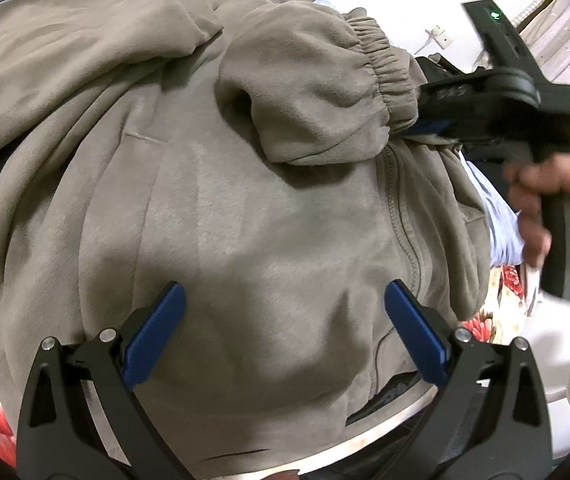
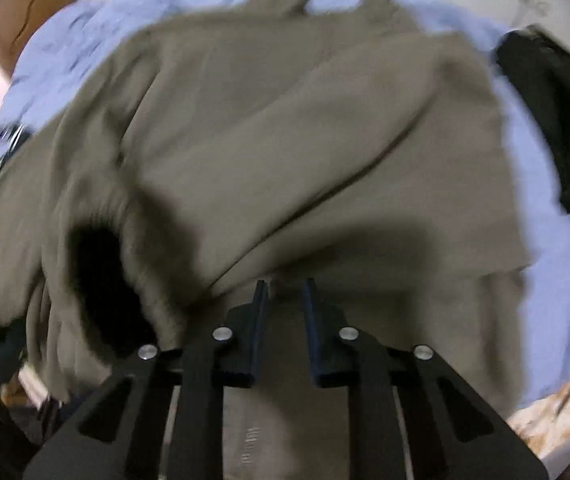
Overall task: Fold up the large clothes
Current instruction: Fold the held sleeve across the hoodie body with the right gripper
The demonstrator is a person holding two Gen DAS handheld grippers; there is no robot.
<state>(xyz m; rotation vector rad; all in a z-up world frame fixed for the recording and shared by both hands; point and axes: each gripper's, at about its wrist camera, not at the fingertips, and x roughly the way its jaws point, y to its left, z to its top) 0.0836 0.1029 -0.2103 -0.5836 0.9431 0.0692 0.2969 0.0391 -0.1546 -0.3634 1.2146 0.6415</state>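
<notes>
Mostly the taupe fleece jacket (image 1: 225,200) fills both views, spread over a pale blue bedsheet (image 2: 557,240) that shows only at the edges. In the left wrist view the left gripper (image 1: 285,328) hangs over the jacket's body, its blue pads (image 1: 153,336) spread wide with nothing between them. At 2 o'clock there, the right gripper (image 1: 431,128) is pinched onto the elastic cuff (image 1: 377,68) of a sleeve (image 1: 305,92) doubled over the jacket's front; its fingertips are largely buried in the cloth, so only a sliver of blue pad shows. The person's hand (image 1: 549,208) grips the handle at 3 o'clock, blurred. A zipper (image 1: 401,216) runs down the front toward 5 o'clock, its lower end lost in a fold.

The right wrist view is badly smeared. Its fingers (image 2: 259,332) stand close together with taupe cloth seen in the narrow gap between them, though where the pads meet the fabric is hard to make out. A dark sleeve opening (image 2: 101,280) gapes at 8 o'clock. A black garment (image 2: 565,120) lies at 2 o'clock, cut off by the lens rim. Floral bedding (image 1: 497,292) peeks out at 4 o'clock in the left view.
</notes>
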